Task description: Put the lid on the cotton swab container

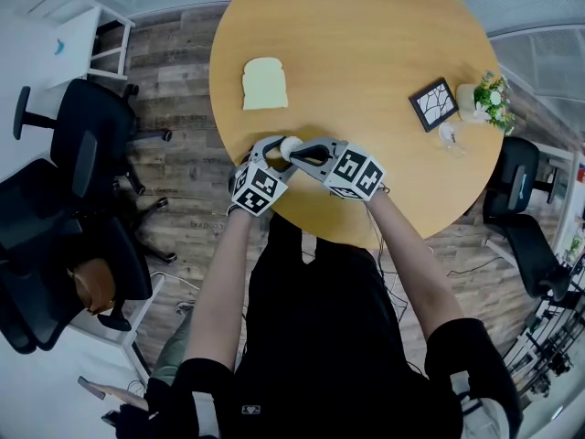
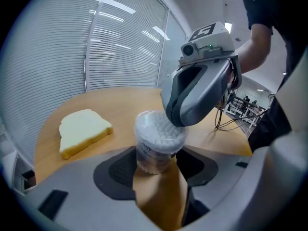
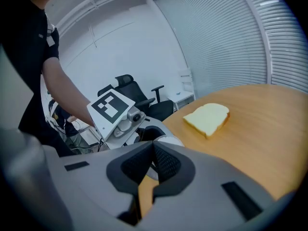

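Cotton swab container (image 2: 155, 148) clamped in the left tongs (image 2: 156, 166), with the right tongs (image 3: 153, 150) at its top.
The left tongs stand partly open, pads pressed on the sides of the upright container. The right tongs, jaws closed together, touch its top rim, where a clear lid (image 2: 143, 124) seems to cover the swabs. A bread slice (image 2: 83, 131) lies on the worktop (image 2: 120, 105) beyond the left tongs, well apart.
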Tool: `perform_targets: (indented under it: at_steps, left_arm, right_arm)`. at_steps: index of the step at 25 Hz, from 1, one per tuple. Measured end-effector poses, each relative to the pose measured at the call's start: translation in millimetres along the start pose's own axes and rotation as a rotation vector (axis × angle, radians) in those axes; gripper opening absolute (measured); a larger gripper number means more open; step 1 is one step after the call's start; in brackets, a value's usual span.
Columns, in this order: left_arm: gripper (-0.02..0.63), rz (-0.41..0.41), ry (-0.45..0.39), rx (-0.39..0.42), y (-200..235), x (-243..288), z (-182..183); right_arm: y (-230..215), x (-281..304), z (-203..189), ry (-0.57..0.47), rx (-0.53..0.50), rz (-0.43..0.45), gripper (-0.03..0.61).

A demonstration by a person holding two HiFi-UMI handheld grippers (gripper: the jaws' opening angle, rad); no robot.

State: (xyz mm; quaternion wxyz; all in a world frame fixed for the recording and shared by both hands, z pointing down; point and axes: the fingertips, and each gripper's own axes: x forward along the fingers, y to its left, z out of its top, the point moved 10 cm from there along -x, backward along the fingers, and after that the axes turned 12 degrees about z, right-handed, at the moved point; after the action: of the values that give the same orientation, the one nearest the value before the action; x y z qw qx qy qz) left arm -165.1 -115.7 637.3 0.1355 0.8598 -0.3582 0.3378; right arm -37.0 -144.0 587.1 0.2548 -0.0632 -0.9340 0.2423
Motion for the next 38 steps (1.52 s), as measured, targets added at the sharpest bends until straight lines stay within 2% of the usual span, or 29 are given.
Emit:
perform_targets:
  at_steps: [6,9,14,17,20,24,30,34,38]
  left_arm:
    - [0.258,0.000,0.002,-0.001,-1.0,0.4,-0.2]
    - [0.256,0.007,0.001,0.002,-0.6,0.0,-0.3]
    - [0.258,0.024,0.004,0.040,-5.7,1.8,-0.2]
    - [0.258,0.016,0.013,0.064,-7.2,1.7,-1.3]
    - [0.275,0.017,0.001,0.015,-4.4,1.2,-1.7]
    - [0.333,-0.003,-0.029,-0.058,-0.4,-0.3,-0.8]
    - [0.390,-0.033,-0.024,-0.029,-3.8,-0.5,-0.3]
    - [0.420,-0.021,-0.031,-0.049,-6.1,-2.5,-2.6]
    - [0.422,-0.006,-0.021,-0.094,-11.8,-6.3,-12.6]
  right_arm:
    - [2.6,1.7,-2.6,-0.026,0.002,-0.017,0.005]
    - [5.1,2.7,-0.9,-0.034,-0.009,-0.052,0.005]
    - [15.9,-5.3,-0.2,-0.129,0.006,-0.108,0.005]
    - [23.5,-10.9,-2.1,-0.151,0.018,-0.138,0.005]
    - [30.1,-17.8,-11.6,-0.189,0.062,-0.169,0.005]
    - [39.3,-28.9,-28.2,-0.251,0.138,-0.210,0.005]
    - [51.7,-39.6,-42.7,-0.290,0.186,-0.235,0.005]
    - [55.7,-53.5,-51.0,-0.308,0.216,-0.257,0.005]
    - [63.2,-66.3,-57.6,-0.298,0.212,-0.283,0.005]
